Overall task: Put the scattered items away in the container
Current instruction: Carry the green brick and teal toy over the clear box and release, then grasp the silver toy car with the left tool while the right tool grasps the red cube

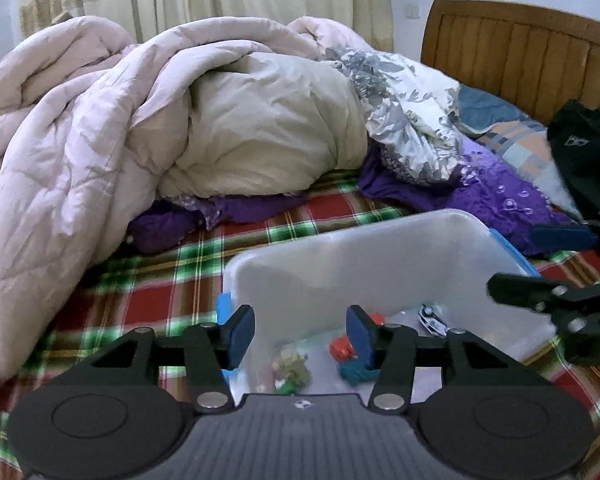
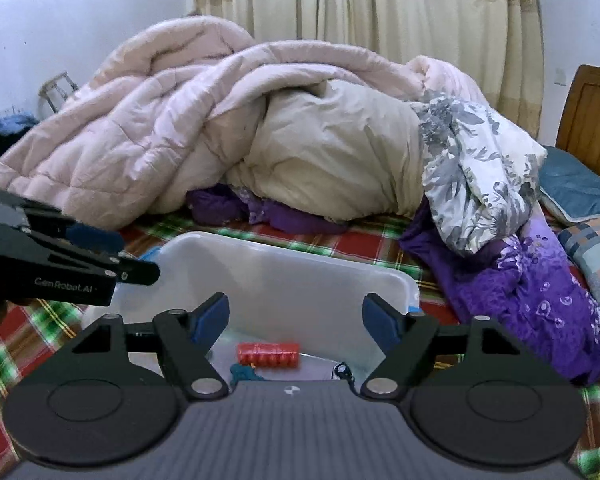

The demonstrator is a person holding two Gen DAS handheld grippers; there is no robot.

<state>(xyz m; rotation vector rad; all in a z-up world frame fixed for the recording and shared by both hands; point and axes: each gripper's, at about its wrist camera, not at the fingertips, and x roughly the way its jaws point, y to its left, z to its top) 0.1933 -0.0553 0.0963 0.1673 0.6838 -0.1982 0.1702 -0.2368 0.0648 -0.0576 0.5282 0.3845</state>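
A translucent plastic container (image 1: 360, 256) sits on the plaid bed sheet; it also shows in the right wrist view (image 2: 284, 268). Inside lie a red toy (image 1: 342, 347), a teal piece (image 1: 354, 372), a green and beige toy (image 1: 292, 368) and a small white car (image 1: 432, 320). The right wrist view shows a red ribbed cylinder (image 2: 269, 354) and a teal piece (image 2: 244, 374) in it. My left gripper (image 1: 302, 338) is open and empty above the container's near edge. My right gripper (image 2: 296, 326) is open and empty above the container.
A heap of pink and beige duvets (image 1: 140, 128) fills the far bed. Purple cloth (image 2: 520, 280), a floral cover (image 2: 472, 168) and pillows (image 1: 516, 136) lie at the right. A wooden headboard (image 1: 520, 48) and a black bag (image 1: 592, 152) stand at far right.
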